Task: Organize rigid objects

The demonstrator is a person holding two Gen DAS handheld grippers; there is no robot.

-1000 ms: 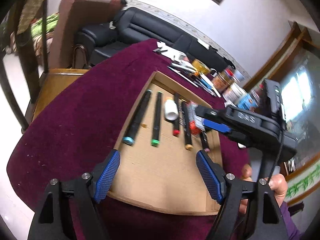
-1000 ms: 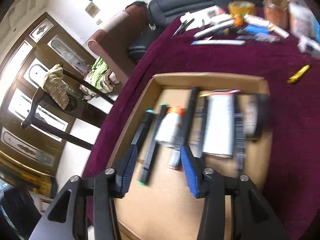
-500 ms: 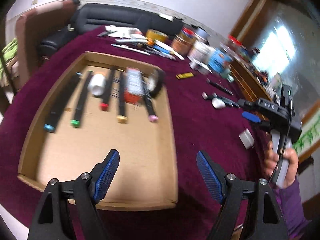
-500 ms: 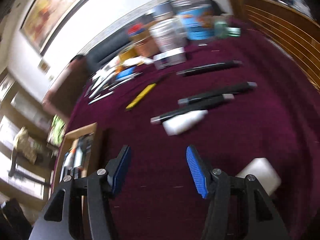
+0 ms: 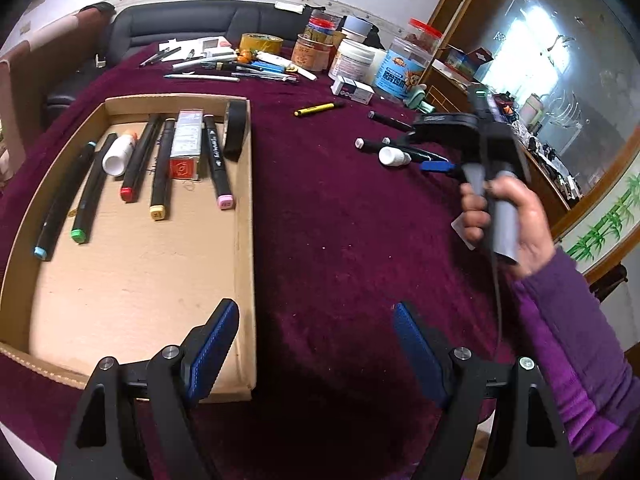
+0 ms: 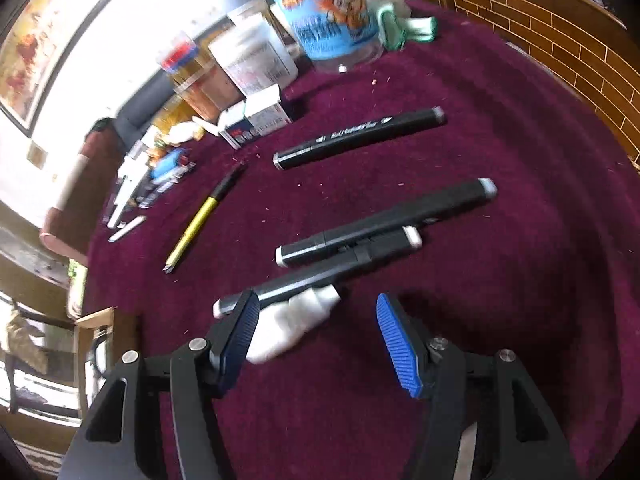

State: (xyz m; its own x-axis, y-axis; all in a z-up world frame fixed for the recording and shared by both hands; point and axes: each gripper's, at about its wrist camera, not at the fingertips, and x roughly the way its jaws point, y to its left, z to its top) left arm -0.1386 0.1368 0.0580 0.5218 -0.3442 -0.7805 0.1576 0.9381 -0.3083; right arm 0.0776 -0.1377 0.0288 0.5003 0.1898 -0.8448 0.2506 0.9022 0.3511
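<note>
The desk [image 5: 340, 240], draped in maroon cloth, fills both views, and on the left of the left wrist view sits the cardboard tray [image 5: 244, 240], already lined with markers, a white bottle, a red-and-white box and a roll of black tape along its upper half. This looks like the fetch step: more loose pieces wait to be brought over. In the right wrist view, three black markers [image 6: 384, 224] lie at centre, slanting from lower left to upper right, with a small white bottle [image 6: 292, 324] just below them, touching the nearest marker. The right tongs [image 6: 316, 332] hover over that bottle, jaws apart and just having widened, nothing pinched; the bottle sits beside the left pad, not squarely between. Next move, I'd judge: shift left to centre on the bottle, drop, then close without catching the marker. The left tongs [image 5: 316, 344] stand wide open and empty at the bottom of the left wrist view, over the tray's right wall.
</note>
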